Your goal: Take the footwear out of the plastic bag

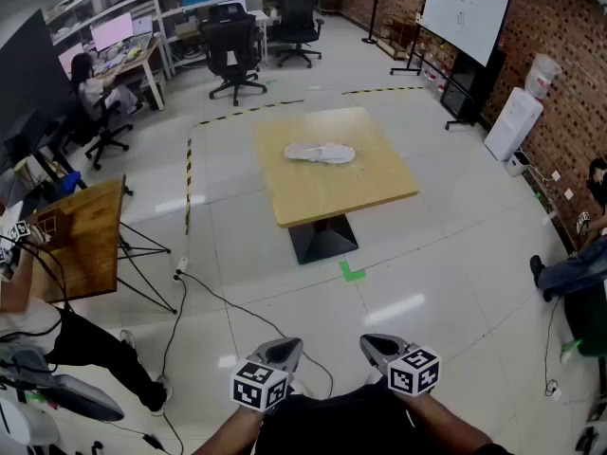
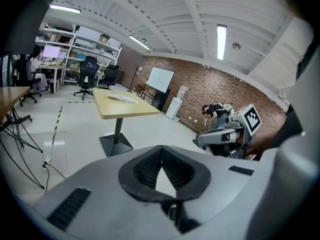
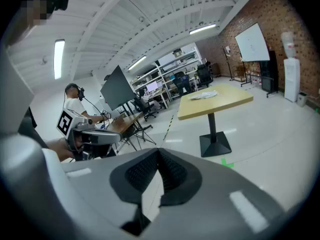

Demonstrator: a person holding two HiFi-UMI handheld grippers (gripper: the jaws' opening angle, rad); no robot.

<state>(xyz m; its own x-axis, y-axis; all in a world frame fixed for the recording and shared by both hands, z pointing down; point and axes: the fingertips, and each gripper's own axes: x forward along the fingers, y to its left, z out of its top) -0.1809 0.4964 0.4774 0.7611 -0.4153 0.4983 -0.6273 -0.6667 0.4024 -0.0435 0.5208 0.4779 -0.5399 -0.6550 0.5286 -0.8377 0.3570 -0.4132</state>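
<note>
White tiled floor ran out ahead of me, with desks and black office chairs (image 1: 234,53) along the far left and a small wooden side table (image 1: 85,240) nearer on that side. Right of that, in the middle of the room, stood the square wooden bench (image 1: 370,183). On it lay the plastic bag (image 1: 321,153), flat near the middle and slightly toward the far edge, with the pale footwear (image 1: 332,154) showing through it. Farther right were a whiteboard (image 1: 463,14) and the brick wall (image 1: 560,55).

I held both tools low against my body, well apart from the bench. The fingers of the left gripper (image 1: 282,351) were pressed together on nothing, and so were those of the right gripper (image 1: 379,347).

I judged the bag to be thin, limp film: light, slippery, and likely to slide across the bench or lift whole if I tugged it. The footwear looked light and soft, not fragile. From where I stood I could not tell which end was the bag's mouth. I reckoned one pair of fingers should pinch loose film at the closed end, while the other reached in and took the footwear by its heel or sole edge, where there was something firm to bite.
</note>
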